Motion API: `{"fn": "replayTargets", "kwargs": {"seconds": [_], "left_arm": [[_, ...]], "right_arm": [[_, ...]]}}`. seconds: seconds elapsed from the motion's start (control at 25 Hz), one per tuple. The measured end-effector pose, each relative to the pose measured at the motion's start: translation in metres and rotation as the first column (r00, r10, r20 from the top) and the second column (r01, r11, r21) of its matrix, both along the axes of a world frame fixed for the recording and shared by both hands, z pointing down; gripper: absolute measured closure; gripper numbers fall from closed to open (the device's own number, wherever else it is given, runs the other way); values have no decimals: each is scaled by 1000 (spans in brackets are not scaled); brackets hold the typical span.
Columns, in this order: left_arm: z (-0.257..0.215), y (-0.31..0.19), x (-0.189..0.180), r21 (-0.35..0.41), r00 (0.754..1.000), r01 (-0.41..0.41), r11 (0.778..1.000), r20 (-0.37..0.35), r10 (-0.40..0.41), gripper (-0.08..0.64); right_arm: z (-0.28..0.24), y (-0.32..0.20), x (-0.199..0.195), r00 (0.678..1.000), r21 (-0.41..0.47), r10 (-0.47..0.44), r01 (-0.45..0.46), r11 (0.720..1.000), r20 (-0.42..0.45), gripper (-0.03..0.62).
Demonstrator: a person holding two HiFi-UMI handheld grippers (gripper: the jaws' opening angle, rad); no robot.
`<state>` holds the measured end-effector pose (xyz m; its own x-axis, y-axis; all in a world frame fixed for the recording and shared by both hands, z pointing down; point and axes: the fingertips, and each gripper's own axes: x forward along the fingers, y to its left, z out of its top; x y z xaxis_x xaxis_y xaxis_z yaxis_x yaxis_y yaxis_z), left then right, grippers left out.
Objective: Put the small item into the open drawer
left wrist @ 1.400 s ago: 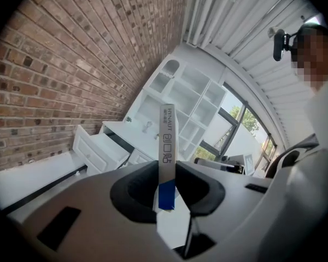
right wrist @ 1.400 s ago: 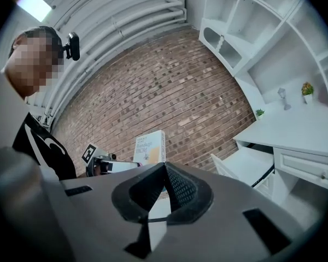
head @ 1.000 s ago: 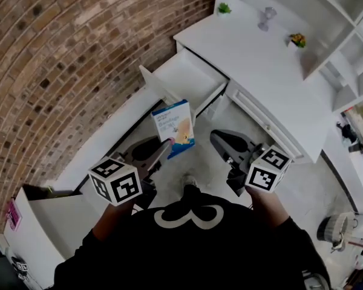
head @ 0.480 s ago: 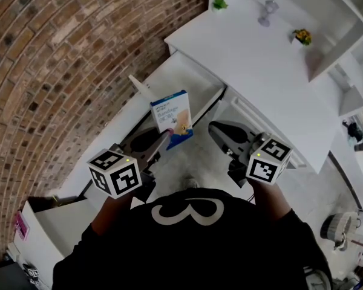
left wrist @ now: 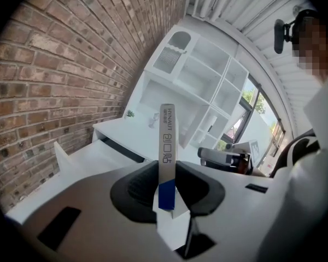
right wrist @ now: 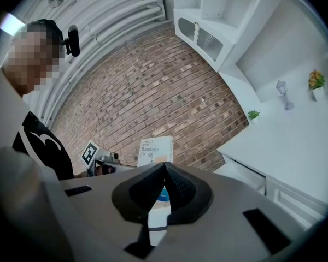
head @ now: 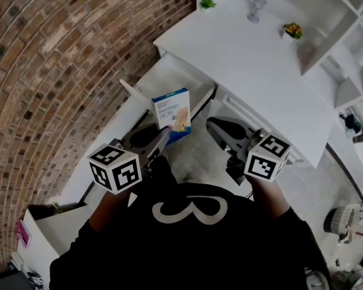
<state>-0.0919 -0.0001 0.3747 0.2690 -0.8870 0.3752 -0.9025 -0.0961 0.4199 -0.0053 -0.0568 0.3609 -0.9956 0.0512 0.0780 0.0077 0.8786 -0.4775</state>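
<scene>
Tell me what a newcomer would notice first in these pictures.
The blue and white box stands out first, clamped in the left gripper near the open drawer. A brick wall fills the left side. The right gripper is shut and empty, in front of the white desk.

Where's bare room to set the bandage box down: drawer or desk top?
Open white drawer: inside looks bare, walls all round. White desk top: middle and front free. Its back edge is the crowded part: small green plant, clear glass ornament, yellow flower pot. The left gripper holds the blue-and-white bandage box near the drawer.
</scene>
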Motion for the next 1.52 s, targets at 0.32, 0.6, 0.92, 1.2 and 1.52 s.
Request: {"fn": "replayTargets", "kwargs": {"seconds": [0.32, 0.6, 0.92, 1.2, 1.52], "left_arm": [[19, -30, 2, -41, 997, -75, 996, 16, 75, 468], [37, -62, -21, -92, 989, -118, 989, 76, 125, 468], [73, -104, -61, -189, 969, -162, 969, 157, 193, 468], [100, -138, -83, -265, 907, -245, 933, 277, 317, 468], [144, -167, -95, -378, 797, -348, 858, 364, 483, 468]], "right_arm": [[8, -12, 11, 997, 15, 66, -66, 998, -30, 581], [14, -33, 4, 990, -8, 131, -132, 991, -52, 581], [18, -65, -13, 973, -40, 219, -222, 974, -67, 581], [26, -91, -24, 950, -71, 304, -310, 948, -75, 581], [43, -109, -34, 915, -109, 391, -400, 910, -96, 581]]}}
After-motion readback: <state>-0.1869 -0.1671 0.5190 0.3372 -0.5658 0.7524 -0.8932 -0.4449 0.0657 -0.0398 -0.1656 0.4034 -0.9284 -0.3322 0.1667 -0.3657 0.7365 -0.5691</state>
